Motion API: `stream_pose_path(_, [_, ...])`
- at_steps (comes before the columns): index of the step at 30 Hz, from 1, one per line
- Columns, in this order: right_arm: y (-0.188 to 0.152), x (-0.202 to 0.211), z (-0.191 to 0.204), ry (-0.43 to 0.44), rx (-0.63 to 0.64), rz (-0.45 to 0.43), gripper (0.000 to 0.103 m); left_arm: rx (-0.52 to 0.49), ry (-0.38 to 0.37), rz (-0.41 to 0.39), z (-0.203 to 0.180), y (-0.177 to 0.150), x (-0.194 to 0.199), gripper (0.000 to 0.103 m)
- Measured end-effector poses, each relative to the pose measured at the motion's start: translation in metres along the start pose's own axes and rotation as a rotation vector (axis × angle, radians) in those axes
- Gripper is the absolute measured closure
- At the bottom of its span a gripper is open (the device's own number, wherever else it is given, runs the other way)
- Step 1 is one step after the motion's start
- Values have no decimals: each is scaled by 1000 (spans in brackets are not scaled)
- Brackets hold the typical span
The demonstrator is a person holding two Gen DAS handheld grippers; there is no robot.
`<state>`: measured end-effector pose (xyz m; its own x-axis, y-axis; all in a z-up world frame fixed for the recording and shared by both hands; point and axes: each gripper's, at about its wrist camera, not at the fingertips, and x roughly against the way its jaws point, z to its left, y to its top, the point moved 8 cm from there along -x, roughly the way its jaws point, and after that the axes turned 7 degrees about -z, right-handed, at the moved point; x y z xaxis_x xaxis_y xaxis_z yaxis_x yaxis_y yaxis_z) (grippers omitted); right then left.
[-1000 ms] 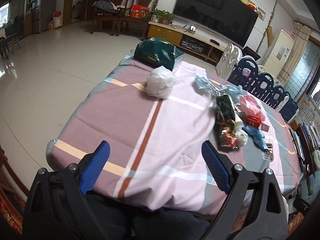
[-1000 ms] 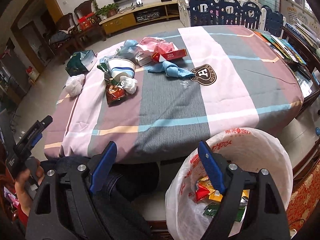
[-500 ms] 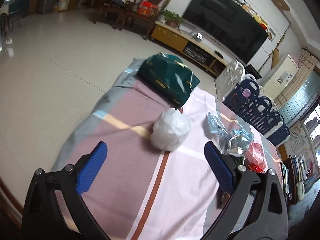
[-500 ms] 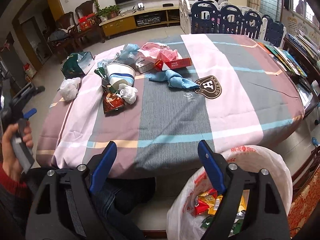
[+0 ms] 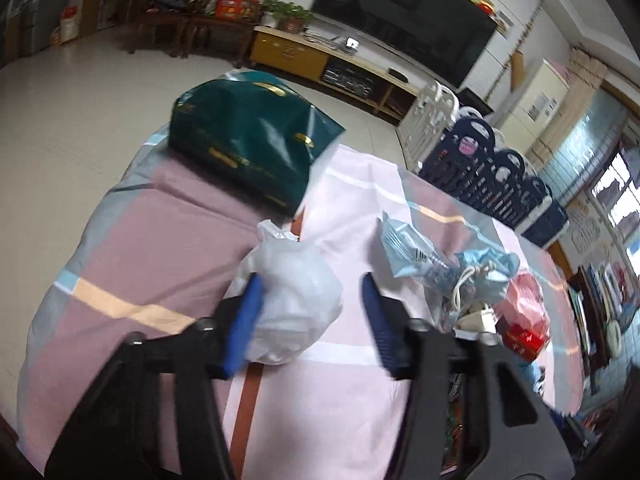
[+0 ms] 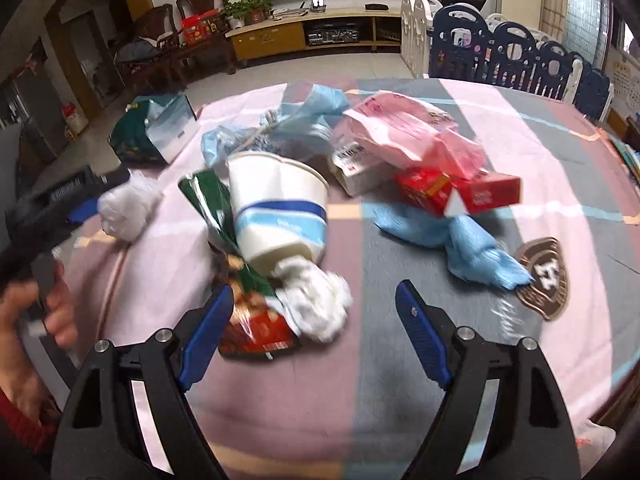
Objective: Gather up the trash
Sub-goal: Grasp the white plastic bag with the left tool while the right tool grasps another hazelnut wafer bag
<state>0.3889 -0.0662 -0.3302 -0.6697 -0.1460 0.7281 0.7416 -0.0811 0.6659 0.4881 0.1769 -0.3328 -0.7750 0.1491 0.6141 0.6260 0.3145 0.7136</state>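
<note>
At the far left edge of the worktop (image 5: 132, 248), which is covered by a cloth in pink, mauve and grey bands, lies a dark green gift bag (image 5: 248, 140) with gold handles. Just in front of it sits a knotted white plastic bag (image 5: 292, 300), bulging and crumpled. The left claw (image 5: 310, 316) is around that bag and its jaws are closing: the left blue pad (image 5: 244, 320) lies against the bag's side, while the right pad stands a little apart from it, so the bag is between the fingers but not yet pinched. In the right wrist view the person's left hand (image 6: 28, 320) shows at the frame's left edge, wrapped round that claw's handle, with a red sleeve below.

Further right lies the main heap of rubbish. A green and red snack wrapper (image 6: 248, 304) lies flat, with a tipped paper cup (image 6: 276, 212), white with blue bands, resting on it and a wad of white tissue (image 6: 316, 300) at the cup's base. Behind these are pale blue plastic bags (image 6: 308, 120), a pink plastic bag (image 6: 408, 132), a small white carton (image 6: 356, 168) and a red box (image 6: 460, 192). A blue cloth (image 6: 468, 248) trails to the right of the red box, ending beside a brown crest printed on the tablecloth (image 6: 544, 276).

The right claw (image 6: 314, 316) is spread wide and grips nothing; the wrapper and tissue lie between its blue fingers (image 6: 420, 336).
</note>
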Motion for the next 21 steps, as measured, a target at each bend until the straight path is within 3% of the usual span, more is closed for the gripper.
stream_pose_path(1, [3,-5,6,22,2,-1,22,-14,-13,15,-1,-2,-3,83])
stream_pose_path(4, [2,-8,27,54,63,-2,22,-14,-26,19,2,-4,1,92])
stream_pose_path(7, [-5,-7,49,104,105,0,28,32,-62,-9,7,-1,21,93])
stream_pose_path(11, [-12,-21,49,2,147,17,30,61,-102,-44,6,-5,57,94])
stream_pose_path(14, [-13,-32,46,-4,137,44,31,60,-144,-62,1,-16,82,94])
stream_pose_path(16, [-15,-36,47,-13,163,55,51,58,-146,-52,0,-25,89,94])
stream_pose_path(17, [-18,-37,49,-9,172,71,55,53,-137,-49,1,-28,91,94])
stream_pose_path(21, [-26,-24,55,18,171,60,58,9,-85,-58,-2,-40,99,94])
